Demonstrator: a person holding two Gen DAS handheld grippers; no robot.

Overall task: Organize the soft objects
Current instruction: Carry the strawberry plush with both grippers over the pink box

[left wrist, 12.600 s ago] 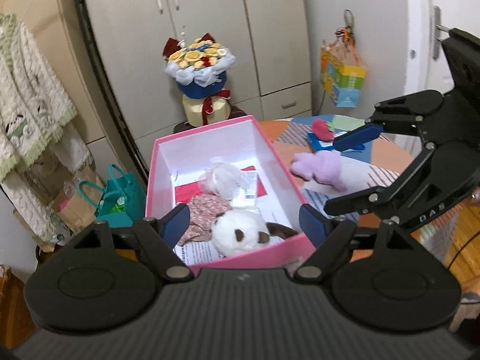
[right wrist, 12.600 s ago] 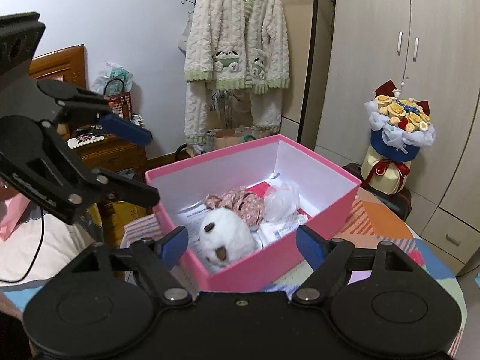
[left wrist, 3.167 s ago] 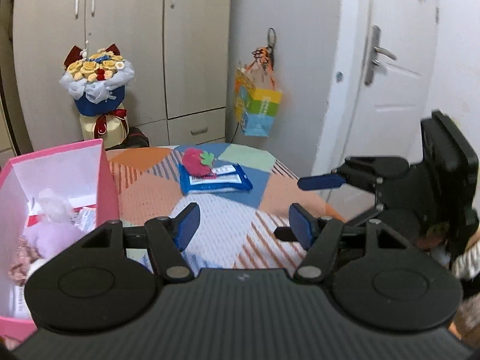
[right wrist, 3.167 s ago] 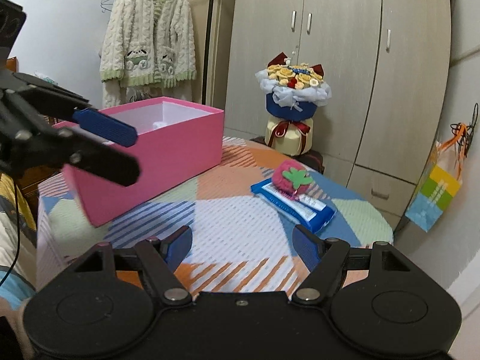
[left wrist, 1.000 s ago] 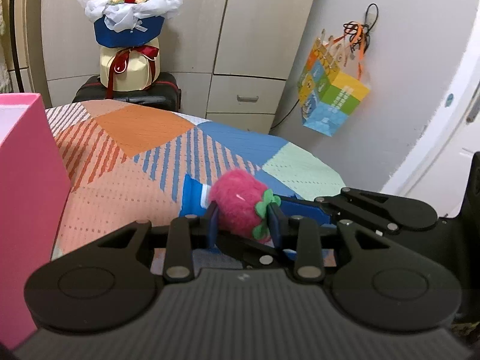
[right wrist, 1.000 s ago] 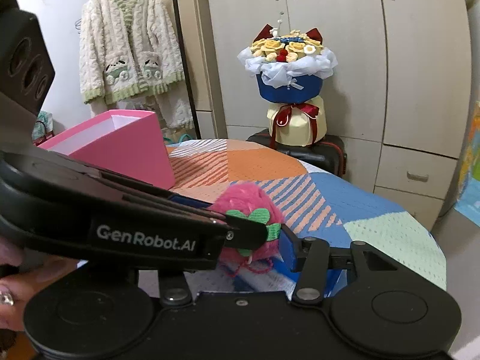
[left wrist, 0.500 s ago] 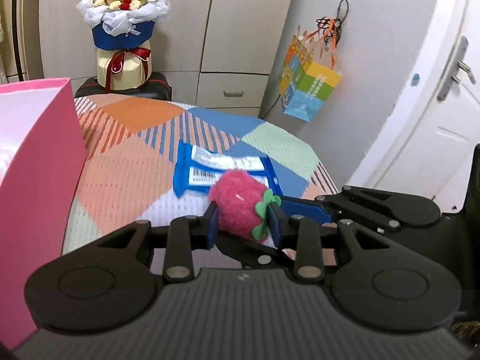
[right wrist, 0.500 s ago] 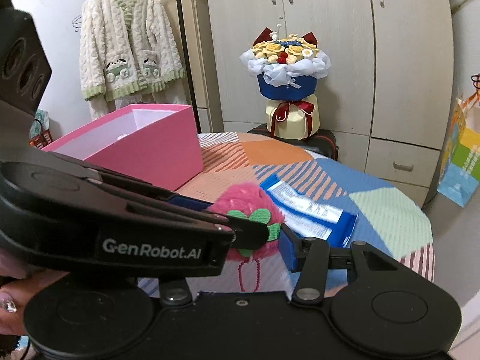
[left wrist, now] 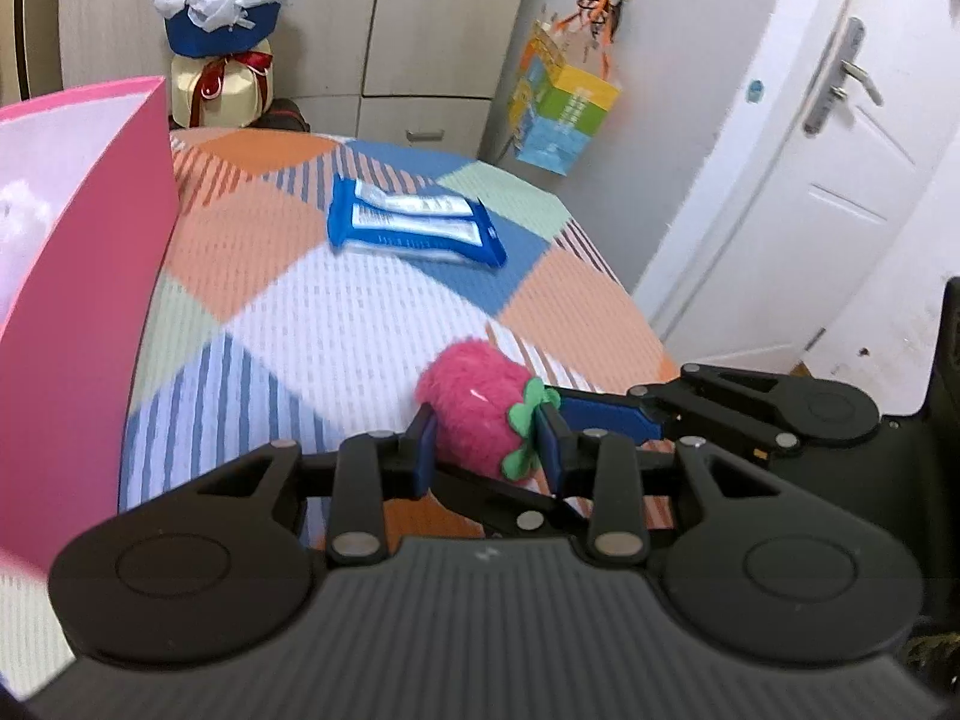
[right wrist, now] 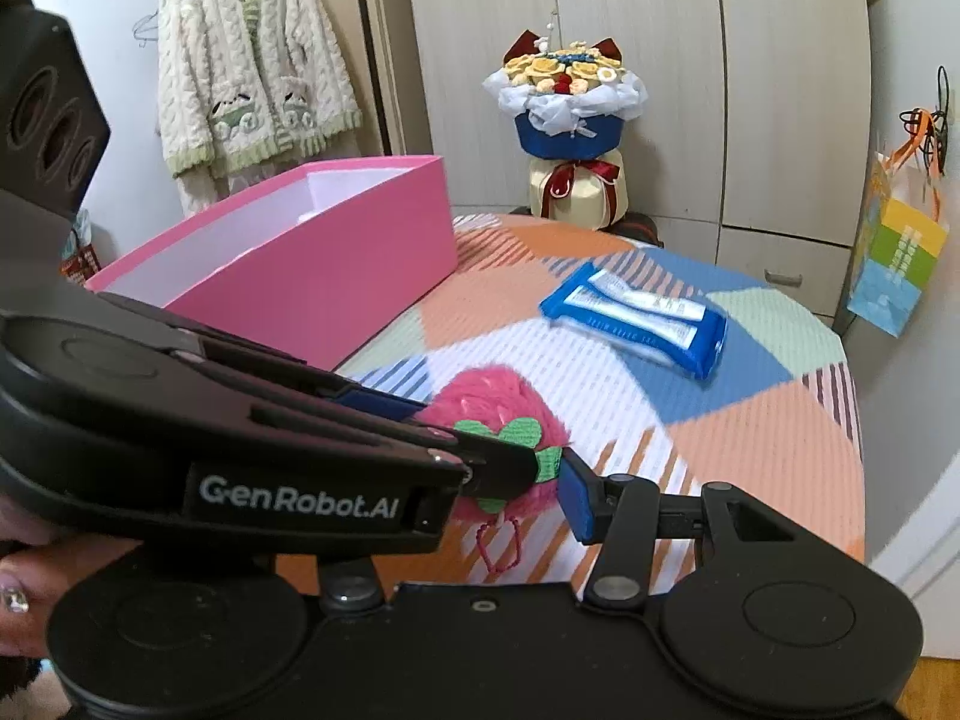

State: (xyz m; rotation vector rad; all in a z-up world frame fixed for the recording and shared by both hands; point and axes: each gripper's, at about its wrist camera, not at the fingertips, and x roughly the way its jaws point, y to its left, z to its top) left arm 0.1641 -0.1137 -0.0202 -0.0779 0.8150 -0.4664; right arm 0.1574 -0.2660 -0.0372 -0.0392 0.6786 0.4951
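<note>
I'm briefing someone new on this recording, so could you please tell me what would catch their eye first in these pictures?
First, the fuzzy pink strawberry plush, pinched in the left hand-held gripper just above the patchwork tablecloth, with the right hand-held gripper against its leafy end. Next, the big open pink box at the table's left. Behind them, a blue packet lies flat on the cloth.

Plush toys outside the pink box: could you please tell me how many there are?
1: the pink strawberry plush is held above the tablecloth, pinched between the left gripper fingers. The box's inside is mostly hidden, so more may lie there.
</note>
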